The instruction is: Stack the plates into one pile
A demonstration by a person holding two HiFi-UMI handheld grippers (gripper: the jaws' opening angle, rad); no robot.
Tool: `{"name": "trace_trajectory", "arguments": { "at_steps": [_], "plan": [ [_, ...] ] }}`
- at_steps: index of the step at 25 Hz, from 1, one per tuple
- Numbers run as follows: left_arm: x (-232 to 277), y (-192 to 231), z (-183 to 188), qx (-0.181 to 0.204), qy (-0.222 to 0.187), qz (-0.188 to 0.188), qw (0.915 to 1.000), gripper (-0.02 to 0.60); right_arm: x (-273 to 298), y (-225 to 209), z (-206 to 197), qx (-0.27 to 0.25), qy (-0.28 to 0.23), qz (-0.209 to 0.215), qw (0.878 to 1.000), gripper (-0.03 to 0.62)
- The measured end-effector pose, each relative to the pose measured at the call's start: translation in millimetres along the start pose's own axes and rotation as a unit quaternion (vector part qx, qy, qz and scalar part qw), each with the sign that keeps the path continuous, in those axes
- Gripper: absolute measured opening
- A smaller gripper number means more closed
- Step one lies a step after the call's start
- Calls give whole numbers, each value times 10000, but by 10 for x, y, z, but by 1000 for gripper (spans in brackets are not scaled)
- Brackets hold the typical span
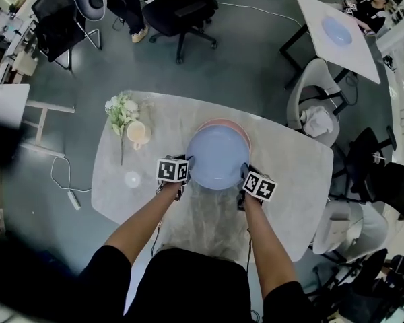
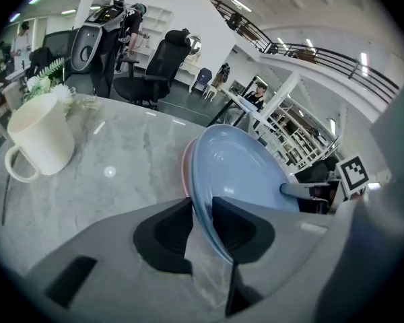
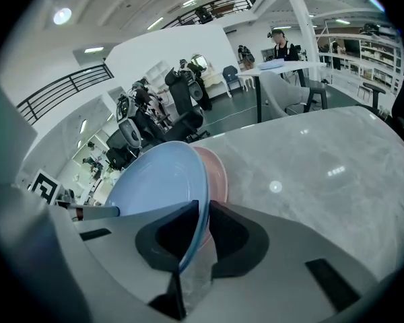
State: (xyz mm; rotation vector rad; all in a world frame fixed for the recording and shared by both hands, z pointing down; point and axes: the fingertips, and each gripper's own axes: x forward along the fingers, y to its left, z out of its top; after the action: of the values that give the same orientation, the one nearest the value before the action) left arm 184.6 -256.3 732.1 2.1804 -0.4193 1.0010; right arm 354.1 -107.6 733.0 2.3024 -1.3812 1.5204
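The left gripper (image 2: 202, 206) has its jaws clamped on the near left rim of the blue plate (image 1: 217, 157); in the left gripper view the thin rim runs slantwise through the narrow gap between the two dark pads, touching both. The right gripper (image 3: 203, 212) does the same on the near right rim, its jaws closed on the plate's edge, which shows as a pale line running down between them. The blue plate is therefore held from two sides, carried by both grippers at once, each with its marker cube facing up in the head view and a bare forearm behind it. The plate sits tilted in both gripper views, its far part lying over the pink plate (image 1: 226, 122). The pink plate rests on the worktop (image 1: 293, 163) just beyond and underneath, so that only its far and right-hand rim peeps out as a crescent. Whether the blue plate already touches the pink one cannot be told. Both plates are at the middle of the grey marbled worktop, slightly towards its far side. To the left of them, well apart, stands a cream mug (image 1: 139, 134) with its handle towards the near side. Just beyond it lies a sprig of white flowers (image 1: 121, 110), its stem running back towards the near edge. Beyond the worktop, on the grey floor, stands a black office chair (image 1: 182, 9). At the far right is a white table (image 1: 363, 52) that carries another pale blue plate (image 1: 337, 30).
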Motion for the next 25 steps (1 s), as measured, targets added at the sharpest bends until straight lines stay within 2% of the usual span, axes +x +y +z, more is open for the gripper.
{"name": "trace_trajectory", "arguments": {
  "at_steps": [7, 12, 17, 21, 25],
  "plan": [
    [284, 37, 71, 79, 136, 43, 9999, 107, 223, -163, 121, 168, 45, 37, 9998, 51],
    [361, 40, 145, 194, 147, 118, 9996, 109, 315, -203, 203, 44, 39, 116, 9999, 51],
    [378, 29, 145, 571, 270, 260, 9977, 122, 308, -219, 223, 26, 8, 97, 9999, 52],
    [397, 37, 100, 822, 128, 533, 9951, 126, 283, -268, 215, 36, -38, -26, 10000, 52],
    [391, 35, 112, 777, -58, 654, 9948, 127, 289, -288, 220, -42, -76, -13, 10000, 52]
  ]
}}
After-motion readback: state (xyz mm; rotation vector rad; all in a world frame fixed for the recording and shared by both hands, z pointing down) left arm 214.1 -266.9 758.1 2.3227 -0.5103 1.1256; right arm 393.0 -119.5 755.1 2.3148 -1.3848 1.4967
